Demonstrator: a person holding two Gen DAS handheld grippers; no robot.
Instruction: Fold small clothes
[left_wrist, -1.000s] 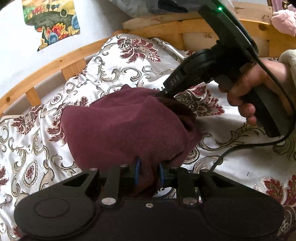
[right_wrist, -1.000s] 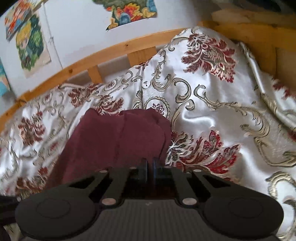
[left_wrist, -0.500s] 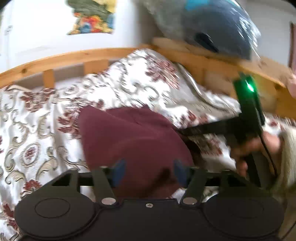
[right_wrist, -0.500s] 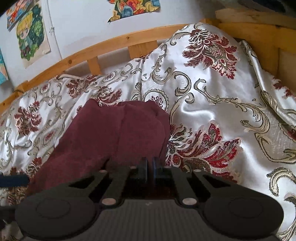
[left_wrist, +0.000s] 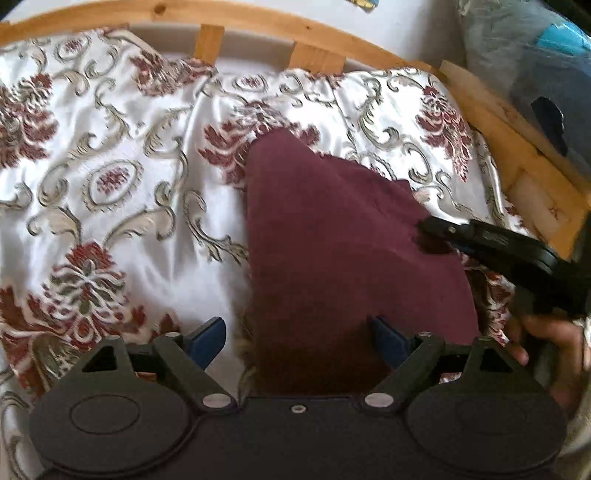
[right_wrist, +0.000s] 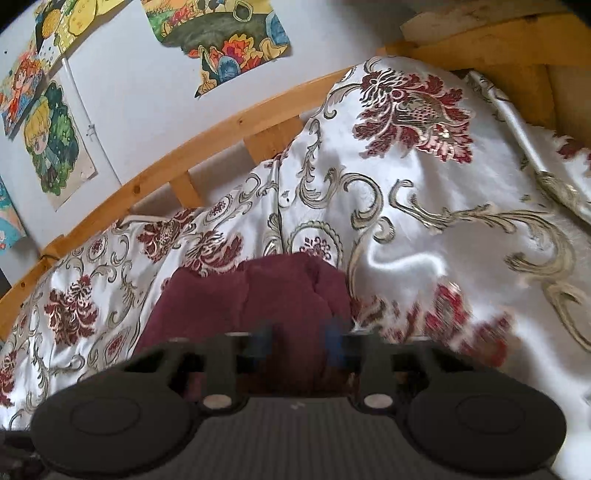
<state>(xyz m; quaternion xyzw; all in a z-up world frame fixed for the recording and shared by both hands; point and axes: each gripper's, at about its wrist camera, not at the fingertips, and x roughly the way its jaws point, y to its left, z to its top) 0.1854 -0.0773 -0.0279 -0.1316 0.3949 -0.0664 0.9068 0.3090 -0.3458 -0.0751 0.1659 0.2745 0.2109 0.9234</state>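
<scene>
Bed with wooden frame (left_wrist: 491, 114), covered by glossy white bedspread (left_wrist: 122, 229) with maroon floral and gold scroll pattern; posters (right_wrist: 236, 40) on far wall. Maroon garment (left_wrist: 343, 236) lying roughly folded at centre of bedspread, tapering to a far corner, near edge running under the left gripper (left_wrist: 297, 334). Left gripper spread wide, blue pads (left_wrist: 208, 334) either side of cloth, nothing pinched. Right gripper (right_wrist: 297, 341) at garment's right edge, blurred; fingers parted with cloth between, gap visible, apparently not clamping. Fabric thick, soft, matte, probably fleece or knit; light, limp, likely to sag and bunch; satin beneath probably slippery, so garment may slide when dragged. Best purchase judged at hems or corners, pinching all layers together.
</scene>
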